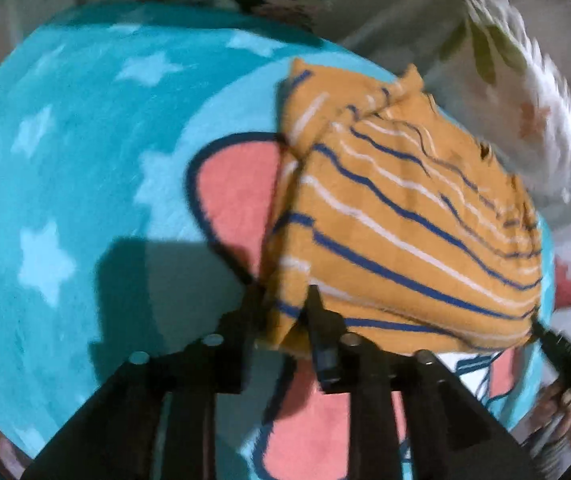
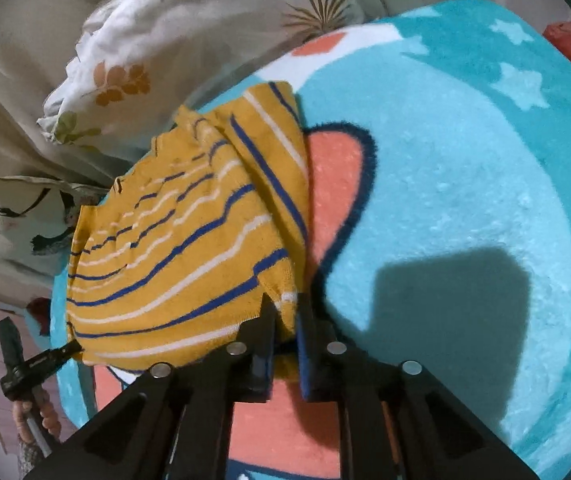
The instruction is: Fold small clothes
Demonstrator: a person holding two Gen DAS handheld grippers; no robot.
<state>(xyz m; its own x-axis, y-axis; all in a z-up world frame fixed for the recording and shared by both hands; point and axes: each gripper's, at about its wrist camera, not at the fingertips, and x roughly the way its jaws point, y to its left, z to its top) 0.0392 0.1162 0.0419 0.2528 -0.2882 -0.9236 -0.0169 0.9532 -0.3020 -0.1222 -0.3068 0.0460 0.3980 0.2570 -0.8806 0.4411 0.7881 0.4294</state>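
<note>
Together we pinch the striped shirt (image 1: pixel 405 216) by its near corners, left tool (image 1: pixel 285 312) and right tool (image 2: pixel 285 312) both clamped on cloth, lifting its hem over the blanket (image 1: pixel 65 168) to fold.

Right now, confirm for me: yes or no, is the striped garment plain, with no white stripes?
No: the orange garment carries both dark blue and white stripes across its fabric, seen plainly in the right wrist view.

Turquoise star blanket (image 2: pixel 465 168) — striped orange garment (image 2: pixel 173 256) on it, pillow (image 2: pixel 173 40) beside.
</note>
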